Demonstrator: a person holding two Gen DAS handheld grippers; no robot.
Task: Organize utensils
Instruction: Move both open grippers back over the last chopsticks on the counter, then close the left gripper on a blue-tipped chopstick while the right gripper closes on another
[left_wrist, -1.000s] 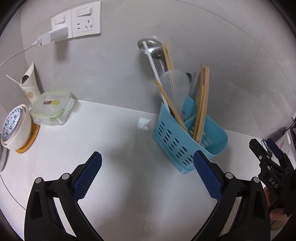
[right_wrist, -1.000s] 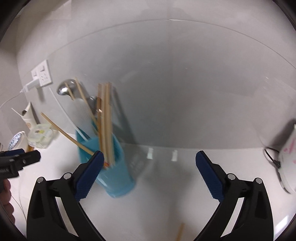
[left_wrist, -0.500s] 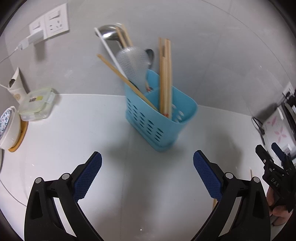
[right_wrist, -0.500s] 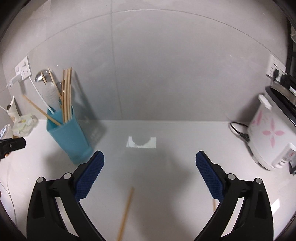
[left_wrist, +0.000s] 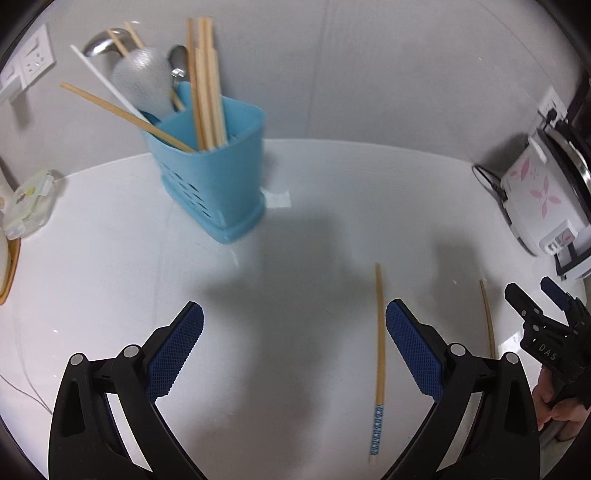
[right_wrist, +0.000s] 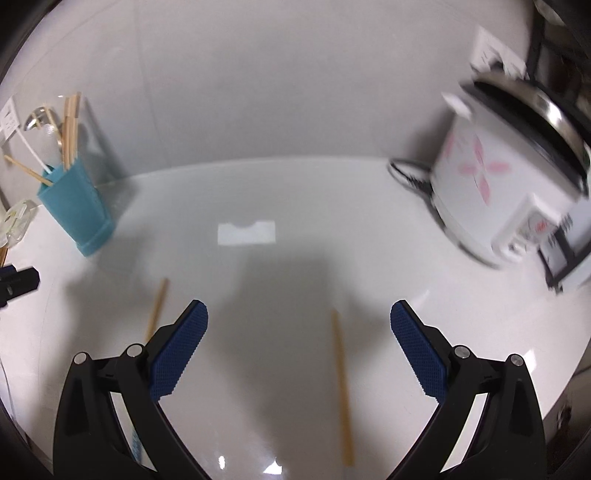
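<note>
While both your grippers hang spread and empty, one chopstick (right_wrist: 341, 387) lies lengthwise between the right gripper (right_wrist: 297, 349) jaws. Your left gripper (left_wrist: 293, 354) has another chopstick (left_wrist: 379, 354) just right of centre.

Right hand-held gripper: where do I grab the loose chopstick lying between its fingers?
Grip the chopstick mid-shaft, coming straight down with the right hand-held gripper, jaws closing across its width. It lies flat on the counter, so there is no room underneath.
</note>
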